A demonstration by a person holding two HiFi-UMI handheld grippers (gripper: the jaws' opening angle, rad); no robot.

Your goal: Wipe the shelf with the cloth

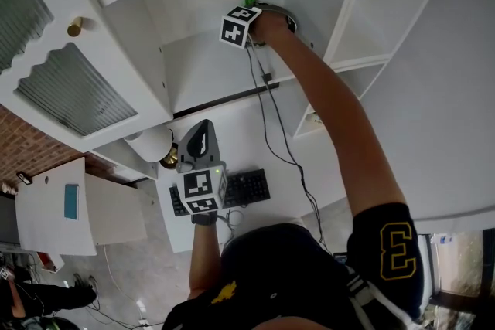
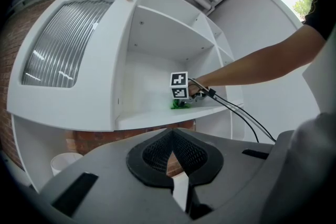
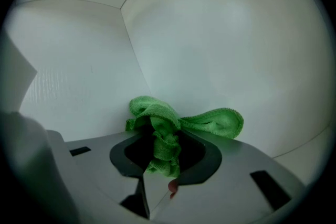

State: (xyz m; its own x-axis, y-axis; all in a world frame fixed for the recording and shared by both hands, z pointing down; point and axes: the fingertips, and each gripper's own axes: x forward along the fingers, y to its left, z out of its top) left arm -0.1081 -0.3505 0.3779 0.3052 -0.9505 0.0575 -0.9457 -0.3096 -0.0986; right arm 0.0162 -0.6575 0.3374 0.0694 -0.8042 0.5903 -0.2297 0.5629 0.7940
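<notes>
Deep at the back corner of the shelf [image 2: 152, 118], the right gripper [image 3: 163, 153] has its jaws clamped on the green cloth [image 3: 157, 113], whose bunched folds spill out ahead of them against the white surfaces. Low over the worktop [image 1: 247, 127], the left gripper [image 2: 171, 157] hangs with jaws together and nothing between them. Wiping seems under way at that corner. No dirt or streaks show how much is done, so the front edge probably remains.
</notes>
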